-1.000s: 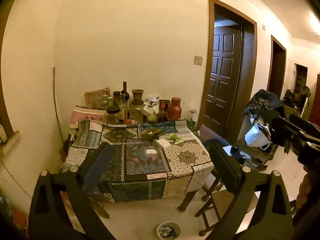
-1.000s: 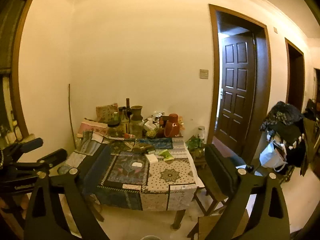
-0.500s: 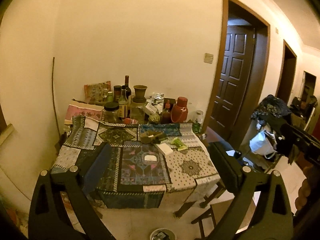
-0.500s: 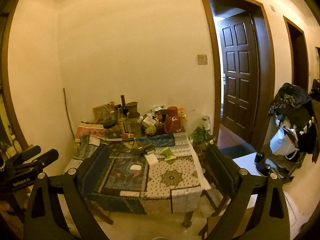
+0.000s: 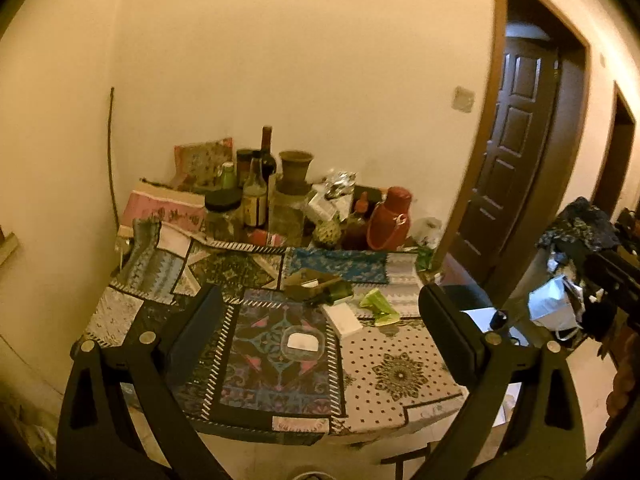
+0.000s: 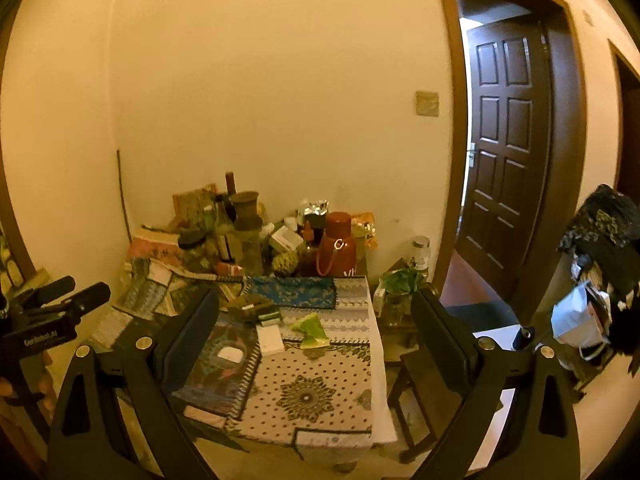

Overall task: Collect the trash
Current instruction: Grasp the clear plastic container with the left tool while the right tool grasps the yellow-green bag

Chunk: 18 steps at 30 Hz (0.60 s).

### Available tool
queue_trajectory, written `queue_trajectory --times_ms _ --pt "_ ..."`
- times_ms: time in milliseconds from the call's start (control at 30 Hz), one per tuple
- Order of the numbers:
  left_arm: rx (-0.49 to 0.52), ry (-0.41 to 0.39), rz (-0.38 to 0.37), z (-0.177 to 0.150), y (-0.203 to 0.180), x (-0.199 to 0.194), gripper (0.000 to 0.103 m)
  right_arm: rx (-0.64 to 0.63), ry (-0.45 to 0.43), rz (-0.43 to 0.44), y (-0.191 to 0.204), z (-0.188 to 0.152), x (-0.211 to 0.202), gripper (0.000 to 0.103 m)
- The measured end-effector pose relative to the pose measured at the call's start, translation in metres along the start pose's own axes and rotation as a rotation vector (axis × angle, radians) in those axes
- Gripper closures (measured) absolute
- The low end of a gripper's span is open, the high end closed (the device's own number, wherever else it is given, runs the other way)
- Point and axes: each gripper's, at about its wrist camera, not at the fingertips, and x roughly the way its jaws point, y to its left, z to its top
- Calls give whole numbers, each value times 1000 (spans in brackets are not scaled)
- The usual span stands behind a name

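Note:
A table with a patchwork cloth [image 5: 400, 372] [image 6: 312, 396] stands against the wall. On it lie a crumpled green wrapper [image 5: 378, 306] [image 6: 312, 330], a white box [image 5: 342, 318] [image 6: 270, 338], a small white pad [image 5: 303, 342] [image 6: 231, 354] and a brown and green package [image 5: 318, 286] [image 6: 256, 308]. My left gripper [image 5: 320, 312] is open and empty, in front of the table. My right gripper [image 6: 316, 316] is open and empty, also short of the table. Each gripper shows at the edge of the other's view, the right one [image 5: 616, 280] and the left one [image 6: 60, 300].
Bottles, jars, a clay pot [image 5: 296, 168] and a red flask [image 5: 390, 220] [image 6: 338, 246] crowd the table's back. A dark door [image 6: 508, 140] stands open at the right. Bags and clothes [image 6: 592, 280] pile up at far right. A wooden stool [image 6: 416, 392] stands by the table.
Both grippers have moved closer to the table and it looks larger. The floor bowl has slid out of the left wrist view. Both stay open.

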Motion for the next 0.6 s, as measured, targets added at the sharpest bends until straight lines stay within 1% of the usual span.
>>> queue_trajectory --times_ms 133,167,267,433,567,600 --pt "-17 47 60 -2 8 40 4 -19 83 25 -3 -2 40 7" --pt "-21 61 63 -3 12 49 4 -19 102 33 -4 -2 50 7" --pt "-30 133 55 -7 26 85 4 -8 185 66 0 -8 85 7" --pt "-9 259 36 -17 51 149 4 0 298 49 7 -22 141 7" --pt "25 364 25 -27 70 199 5 57 403 58 9 -36 190 7" --pt "34 389 17 -31 74 210 7 73 431 62 9 -41 203 7"
